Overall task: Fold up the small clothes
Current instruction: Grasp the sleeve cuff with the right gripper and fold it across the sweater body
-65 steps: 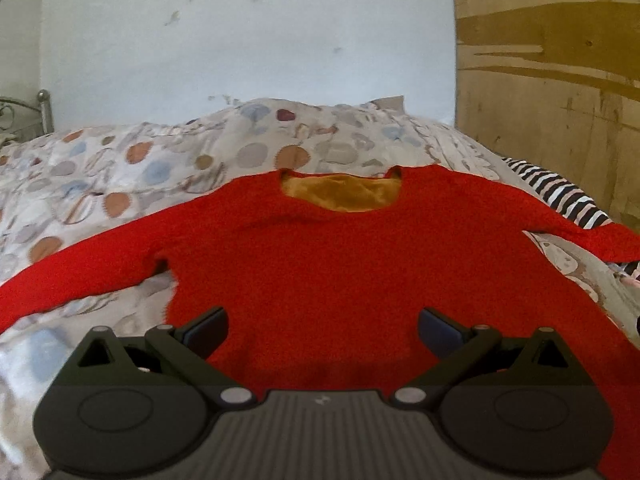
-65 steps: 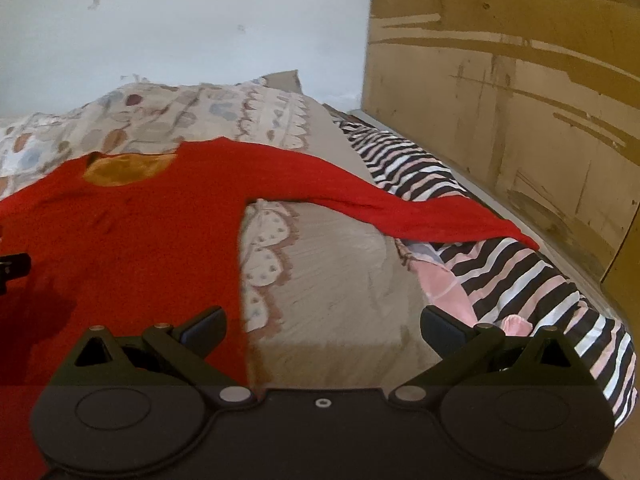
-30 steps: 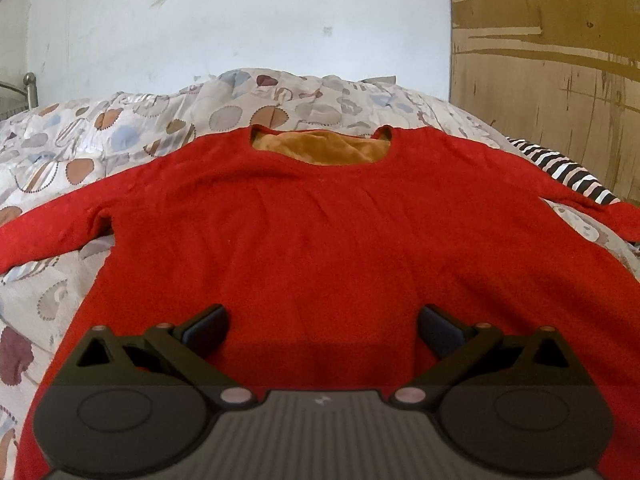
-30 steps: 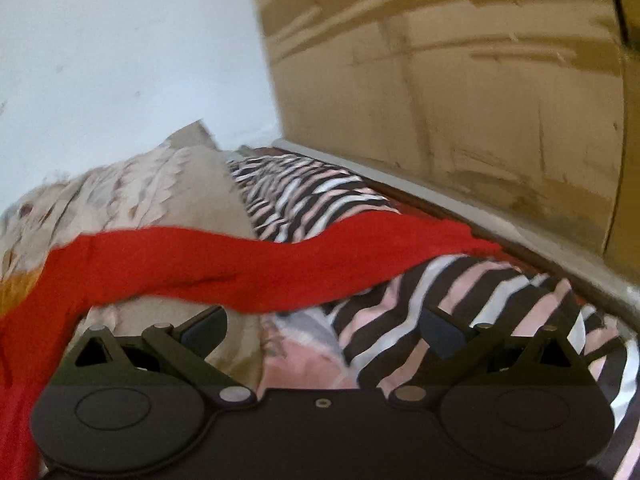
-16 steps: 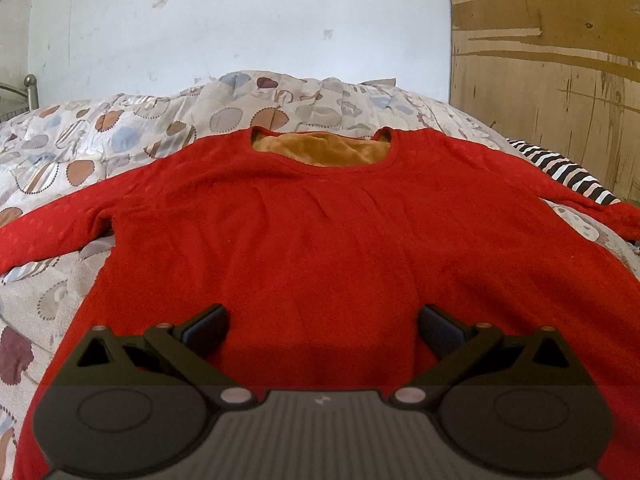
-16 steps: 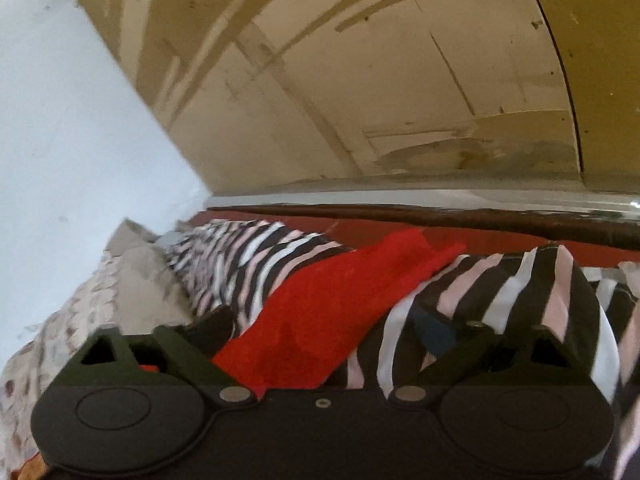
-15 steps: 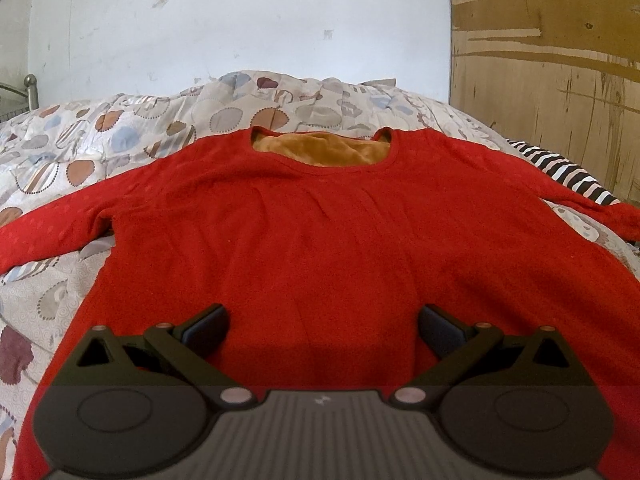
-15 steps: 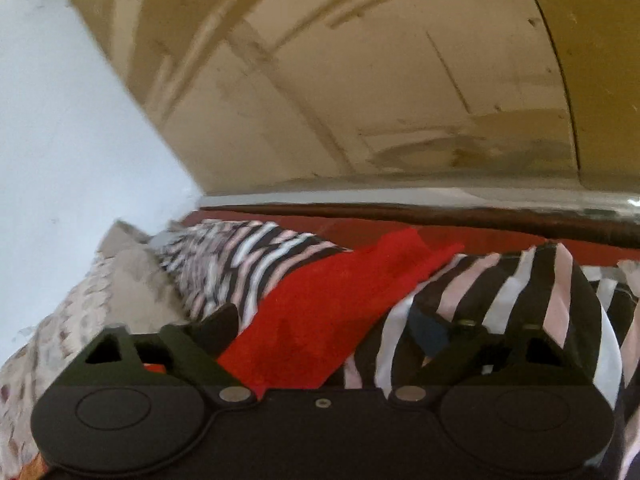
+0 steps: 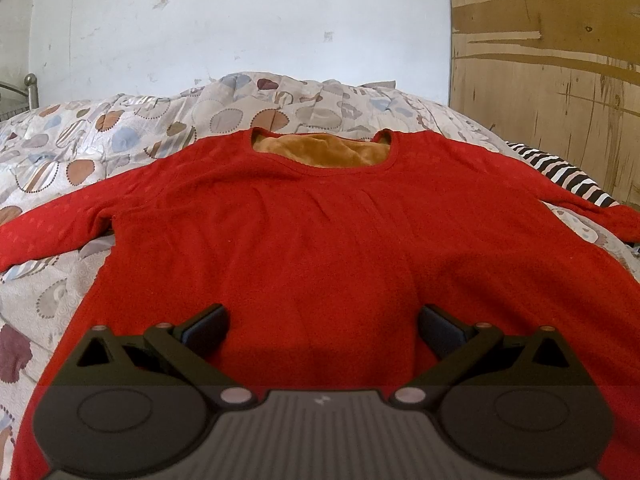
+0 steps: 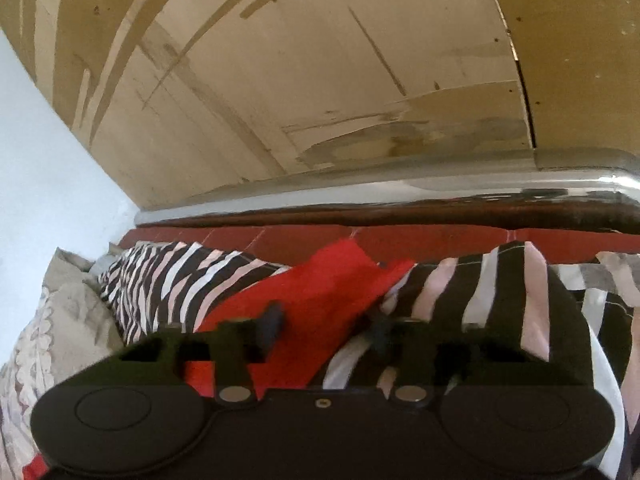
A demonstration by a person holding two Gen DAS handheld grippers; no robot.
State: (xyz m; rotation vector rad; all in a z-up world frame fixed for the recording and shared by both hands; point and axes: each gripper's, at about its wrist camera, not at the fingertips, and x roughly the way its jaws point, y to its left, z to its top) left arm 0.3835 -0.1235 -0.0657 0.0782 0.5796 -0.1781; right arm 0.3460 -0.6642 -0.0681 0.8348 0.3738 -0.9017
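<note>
On the quilt (image 9: 80, 152), red sweater (image 9: 320, 240) lies flat; left jaws open, right closing around its sleeve (image 10: 320, 292).

The red sweater (image 9: 320, 240) doesn't fit in the left wrist view: its left sleeve runs off the left edge, the right sleeve gets cut at the right edge, and the hem is hidden under the left gripper (image 9: 322, 322) body. In the right wrist view the right gripper (image 10: 326, 322) is closing and its 2 fingers are smeared with motion blur, so you can't tell if the pads actually touch the sleeve (image 10: 316, 292) lying between them. The striped blanket (image 10: 500, 304) is cut off at the right edge too.
</note>
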